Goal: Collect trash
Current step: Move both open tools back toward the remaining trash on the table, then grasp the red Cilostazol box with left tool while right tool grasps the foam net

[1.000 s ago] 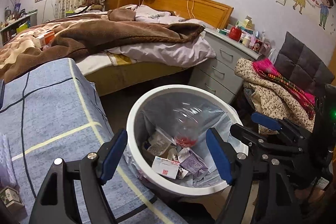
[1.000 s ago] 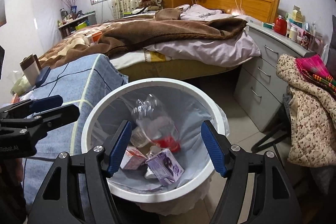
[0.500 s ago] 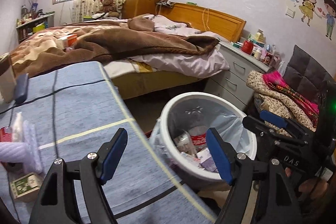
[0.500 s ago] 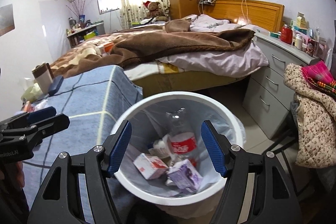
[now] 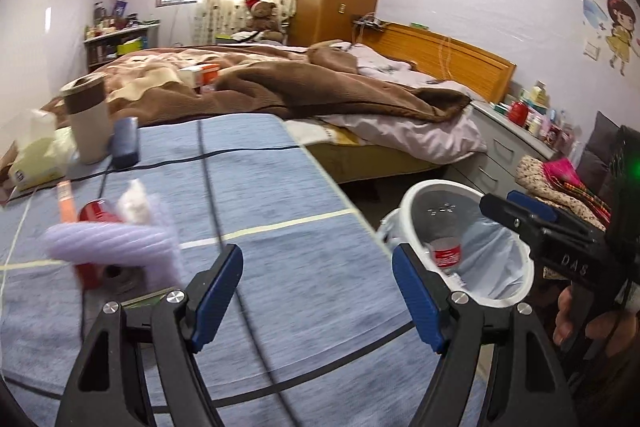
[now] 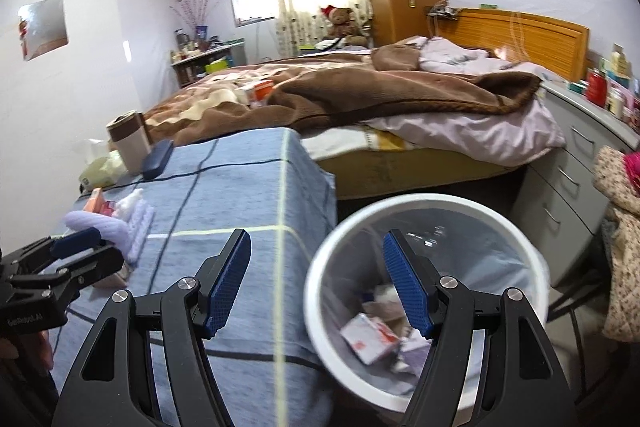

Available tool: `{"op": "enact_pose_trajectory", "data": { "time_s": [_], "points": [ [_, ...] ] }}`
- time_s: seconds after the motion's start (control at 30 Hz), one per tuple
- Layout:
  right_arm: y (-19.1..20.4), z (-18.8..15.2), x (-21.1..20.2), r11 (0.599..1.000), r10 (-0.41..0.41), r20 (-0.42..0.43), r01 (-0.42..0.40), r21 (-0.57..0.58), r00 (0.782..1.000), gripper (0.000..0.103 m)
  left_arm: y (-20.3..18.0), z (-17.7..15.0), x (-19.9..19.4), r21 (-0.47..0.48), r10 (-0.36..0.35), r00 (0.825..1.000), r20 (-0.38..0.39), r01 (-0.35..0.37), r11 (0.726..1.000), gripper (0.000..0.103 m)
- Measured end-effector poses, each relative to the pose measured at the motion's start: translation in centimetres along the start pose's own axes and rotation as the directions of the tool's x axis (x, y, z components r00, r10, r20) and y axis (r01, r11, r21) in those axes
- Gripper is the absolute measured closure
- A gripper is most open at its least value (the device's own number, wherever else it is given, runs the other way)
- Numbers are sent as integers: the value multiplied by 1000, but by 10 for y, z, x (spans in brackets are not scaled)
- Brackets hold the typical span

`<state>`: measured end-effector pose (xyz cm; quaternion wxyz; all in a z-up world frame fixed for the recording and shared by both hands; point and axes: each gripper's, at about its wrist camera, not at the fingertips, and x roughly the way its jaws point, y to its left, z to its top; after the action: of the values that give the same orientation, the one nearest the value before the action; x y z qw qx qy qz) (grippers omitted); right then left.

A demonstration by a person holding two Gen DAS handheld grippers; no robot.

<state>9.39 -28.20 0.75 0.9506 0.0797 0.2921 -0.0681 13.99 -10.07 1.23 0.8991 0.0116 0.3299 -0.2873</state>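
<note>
My left gripper (image 5: 316, 291) stands open over the blue-clothed table (image 5: 280, 187), nothing between its pads. To its left lie a crumpled white tissue (image 5: 134, 201), a red can (image 5: 94, 215), an orange item (image 5: 66, 203) and a blurred lavender cloth (image 5: 108, 239). The white lined trash bin (image 5: 416, 195) stands on the floor off the table's right edge, a red-labelled bottle (image 5: 446, 253) inside. My right gripper (image 6: 316, 283) is open and empty, straddling the table edge and the bin (image 6: 420, 201), which holds a white-and-red box (image 6: 370, 339). The left gripper (image 6: 76, 255) shows at the lower left of the right wrist view.
At the table's far left stand a lidded cup (image 5: 88, 123), a dark case (image 5: 126, 143) and a tissue pack (image 5: 36, 159). A bed with a brown blanket (image 5: 320, 91) lies behind. Grey drawers (image 6: 568, 179) and a clothes-draped chair (image 5: 560, 187) flank the bin.
Both grippers have swung left, away from above the bin and toward the table. The bin slid right in both views; the items on the table's left came into sight. Jaws unchanged.
</note>
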Motion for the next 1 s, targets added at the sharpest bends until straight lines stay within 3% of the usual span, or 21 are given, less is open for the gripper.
{"op": "enact_pose_trajectory", "data": {
  "time_s": [0.27, 0.4, 0.57, 0.67, 1.0],
  "points": [
    [37, 4, 16, 995, 89, -20, -90, -45, 996, 33, 54, -12, -23, -93, 80, 996, 24, -78, 993, 24],
    [54, 3, 25, 989, 130, -45, -133, -65, 990, 33, 81, -16, -35, -121, 164, 986, 37, -158, 980, 24],
    [82, 1, 35, 973, 191, -73, -199, -117, 979, 33, 117, -18, -47, -182, 186, 982, 45, -175, 968, 24],
    [95, 0, 40, 962, 215, -93, -227, -150, 972, 33, 135, -16, -52, -202, 237, 970, 49, -223, 954, 24],
    [143, -5, 60, 912, 289, -168, -324, -252, 943, 33, 188, 0, -38, -267, 238, 971, 10, -227, 937, 24]
  ]
}}
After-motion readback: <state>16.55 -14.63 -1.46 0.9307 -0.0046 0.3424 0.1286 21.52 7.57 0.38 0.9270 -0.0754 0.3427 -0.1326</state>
